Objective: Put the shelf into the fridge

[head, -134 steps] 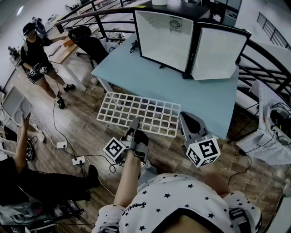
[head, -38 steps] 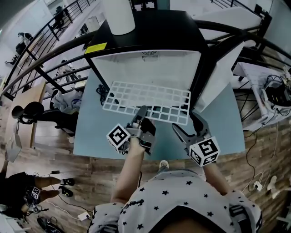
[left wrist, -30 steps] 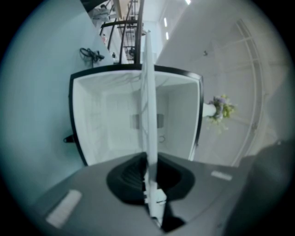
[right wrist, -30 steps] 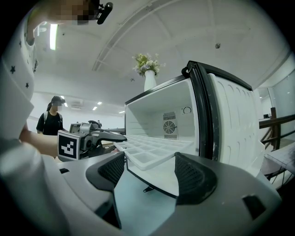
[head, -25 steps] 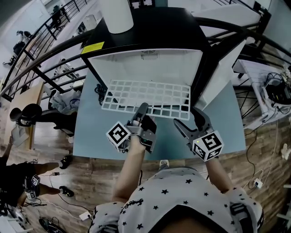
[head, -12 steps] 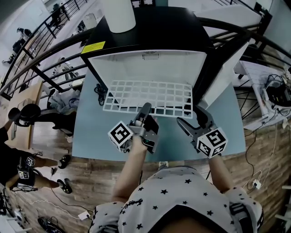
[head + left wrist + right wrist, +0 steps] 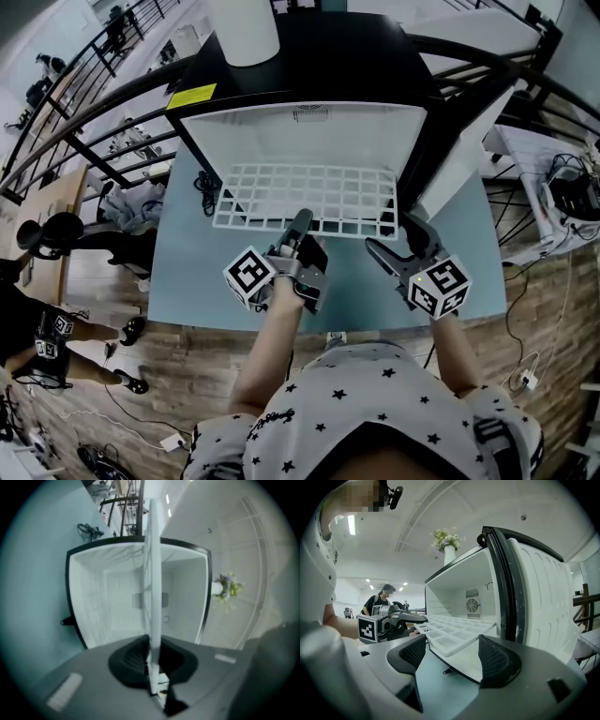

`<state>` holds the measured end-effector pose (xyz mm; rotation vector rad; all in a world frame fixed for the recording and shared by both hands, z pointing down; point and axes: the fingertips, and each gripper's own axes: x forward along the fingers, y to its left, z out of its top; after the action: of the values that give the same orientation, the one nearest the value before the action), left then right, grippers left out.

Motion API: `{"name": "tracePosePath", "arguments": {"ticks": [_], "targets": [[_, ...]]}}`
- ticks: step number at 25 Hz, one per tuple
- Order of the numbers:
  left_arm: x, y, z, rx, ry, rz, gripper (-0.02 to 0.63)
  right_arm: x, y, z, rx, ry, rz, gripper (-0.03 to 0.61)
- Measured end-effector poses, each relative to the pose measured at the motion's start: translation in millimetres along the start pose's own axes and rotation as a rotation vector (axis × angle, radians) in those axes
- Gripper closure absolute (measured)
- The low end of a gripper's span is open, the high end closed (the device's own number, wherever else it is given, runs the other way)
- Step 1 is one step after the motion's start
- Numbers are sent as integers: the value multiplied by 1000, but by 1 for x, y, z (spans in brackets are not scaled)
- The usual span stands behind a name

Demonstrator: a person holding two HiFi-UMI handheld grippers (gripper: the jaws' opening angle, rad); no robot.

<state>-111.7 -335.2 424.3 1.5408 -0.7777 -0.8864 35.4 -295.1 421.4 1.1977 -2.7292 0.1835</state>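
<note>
At fridge (image 7: 305,141) mouth, shelf (image 7: 305,199) edge perhaps inside

One fridge (image 7: 309,56), one shelf (image 7: 305,199), one table (image 7: 187,272) and one vase (image 7: 242,28) are in sight. Two grippers show: the left gripper (image 7: 301,223) and the right gripper (image 7: 394,239). One bystander (image 7: 28,328) stands nearby.

Blue table (image 7: 187,272), white vase (image 7: 244,33) (holding flowers (image 7: 446,538)), black chair (image 7: 52,230)
</note>
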Motion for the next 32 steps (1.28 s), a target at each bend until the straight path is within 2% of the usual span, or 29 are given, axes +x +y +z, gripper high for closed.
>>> {"name": "tracePosePath", "arguments": {"ticks": [14,24,28,32], "targets": [[19,7,-1,14,15,34,580,9,-26,-1,11,18,-78,276],[-13,-7,-6,115,47,-4,566,8,-27,2,9,24,-85,276],[-30,-3,-5,152,15,36,569,8,-27,2,6,25,-87,276],[-31,2,-2,188,2,73,605,7,-27,2,1,22,-99,278]]}}
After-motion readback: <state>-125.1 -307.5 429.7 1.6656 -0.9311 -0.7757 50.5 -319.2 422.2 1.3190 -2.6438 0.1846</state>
